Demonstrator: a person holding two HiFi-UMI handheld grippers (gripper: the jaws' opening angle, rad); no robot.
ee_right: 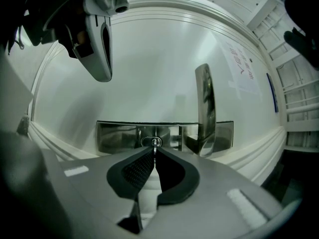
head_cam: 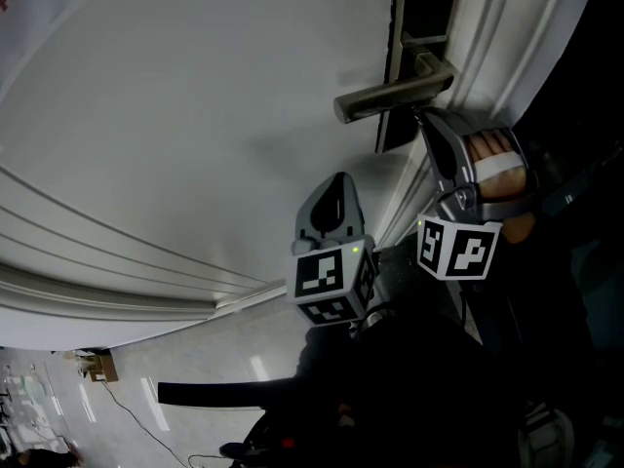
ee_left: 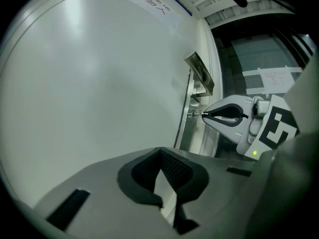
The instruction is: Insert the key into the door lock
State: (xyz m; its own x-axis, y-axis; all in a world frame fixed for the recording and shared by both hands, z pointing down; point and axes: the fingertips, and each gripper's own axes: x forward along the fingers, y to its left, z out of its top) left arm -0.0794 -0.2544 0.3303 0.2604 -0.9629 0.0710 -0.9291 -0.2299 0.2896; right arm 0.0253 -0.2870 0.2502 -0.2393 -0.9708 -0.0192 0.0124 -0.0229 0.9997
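Head view, L to R: wide white door (head_cam: 175, 115) across left & centre. Low centre, left tool (head_cam: 339, 178), clenched on nothing, tips aimed up at door face, below & left of lever handle (head_cam: 395, 96). Furthest right, at door edge, right tool (head_cam: 421, 117), clamped on thin metal key (ee_right: 155, 151).

Right tool view: key blade pinched between pad tips, pointing straight at round lock cylinder (ee_right: 152, 142) in shiny lock plate (ee_right: 117, 136), lever just right of it. Key tip at keyhole; depth of entry impossible to tell, prob. shallow.

Likely trouble from here:
- blade tilting off keyhole axis under any sideways push, then jamming or scraping plate
- grip on key at pad tips only, so risk of key twisting or slipping when pressed
- lever close by, so poss. knock w/ tool body

Pose: right hand (head_cam: 495, 164) wrapped round tool grip, tool slanted up & left toward lock, marker cube (head_cam: 456, 249) at lower end. Left tool near upright, idle, well apart from lock; left hand not visible
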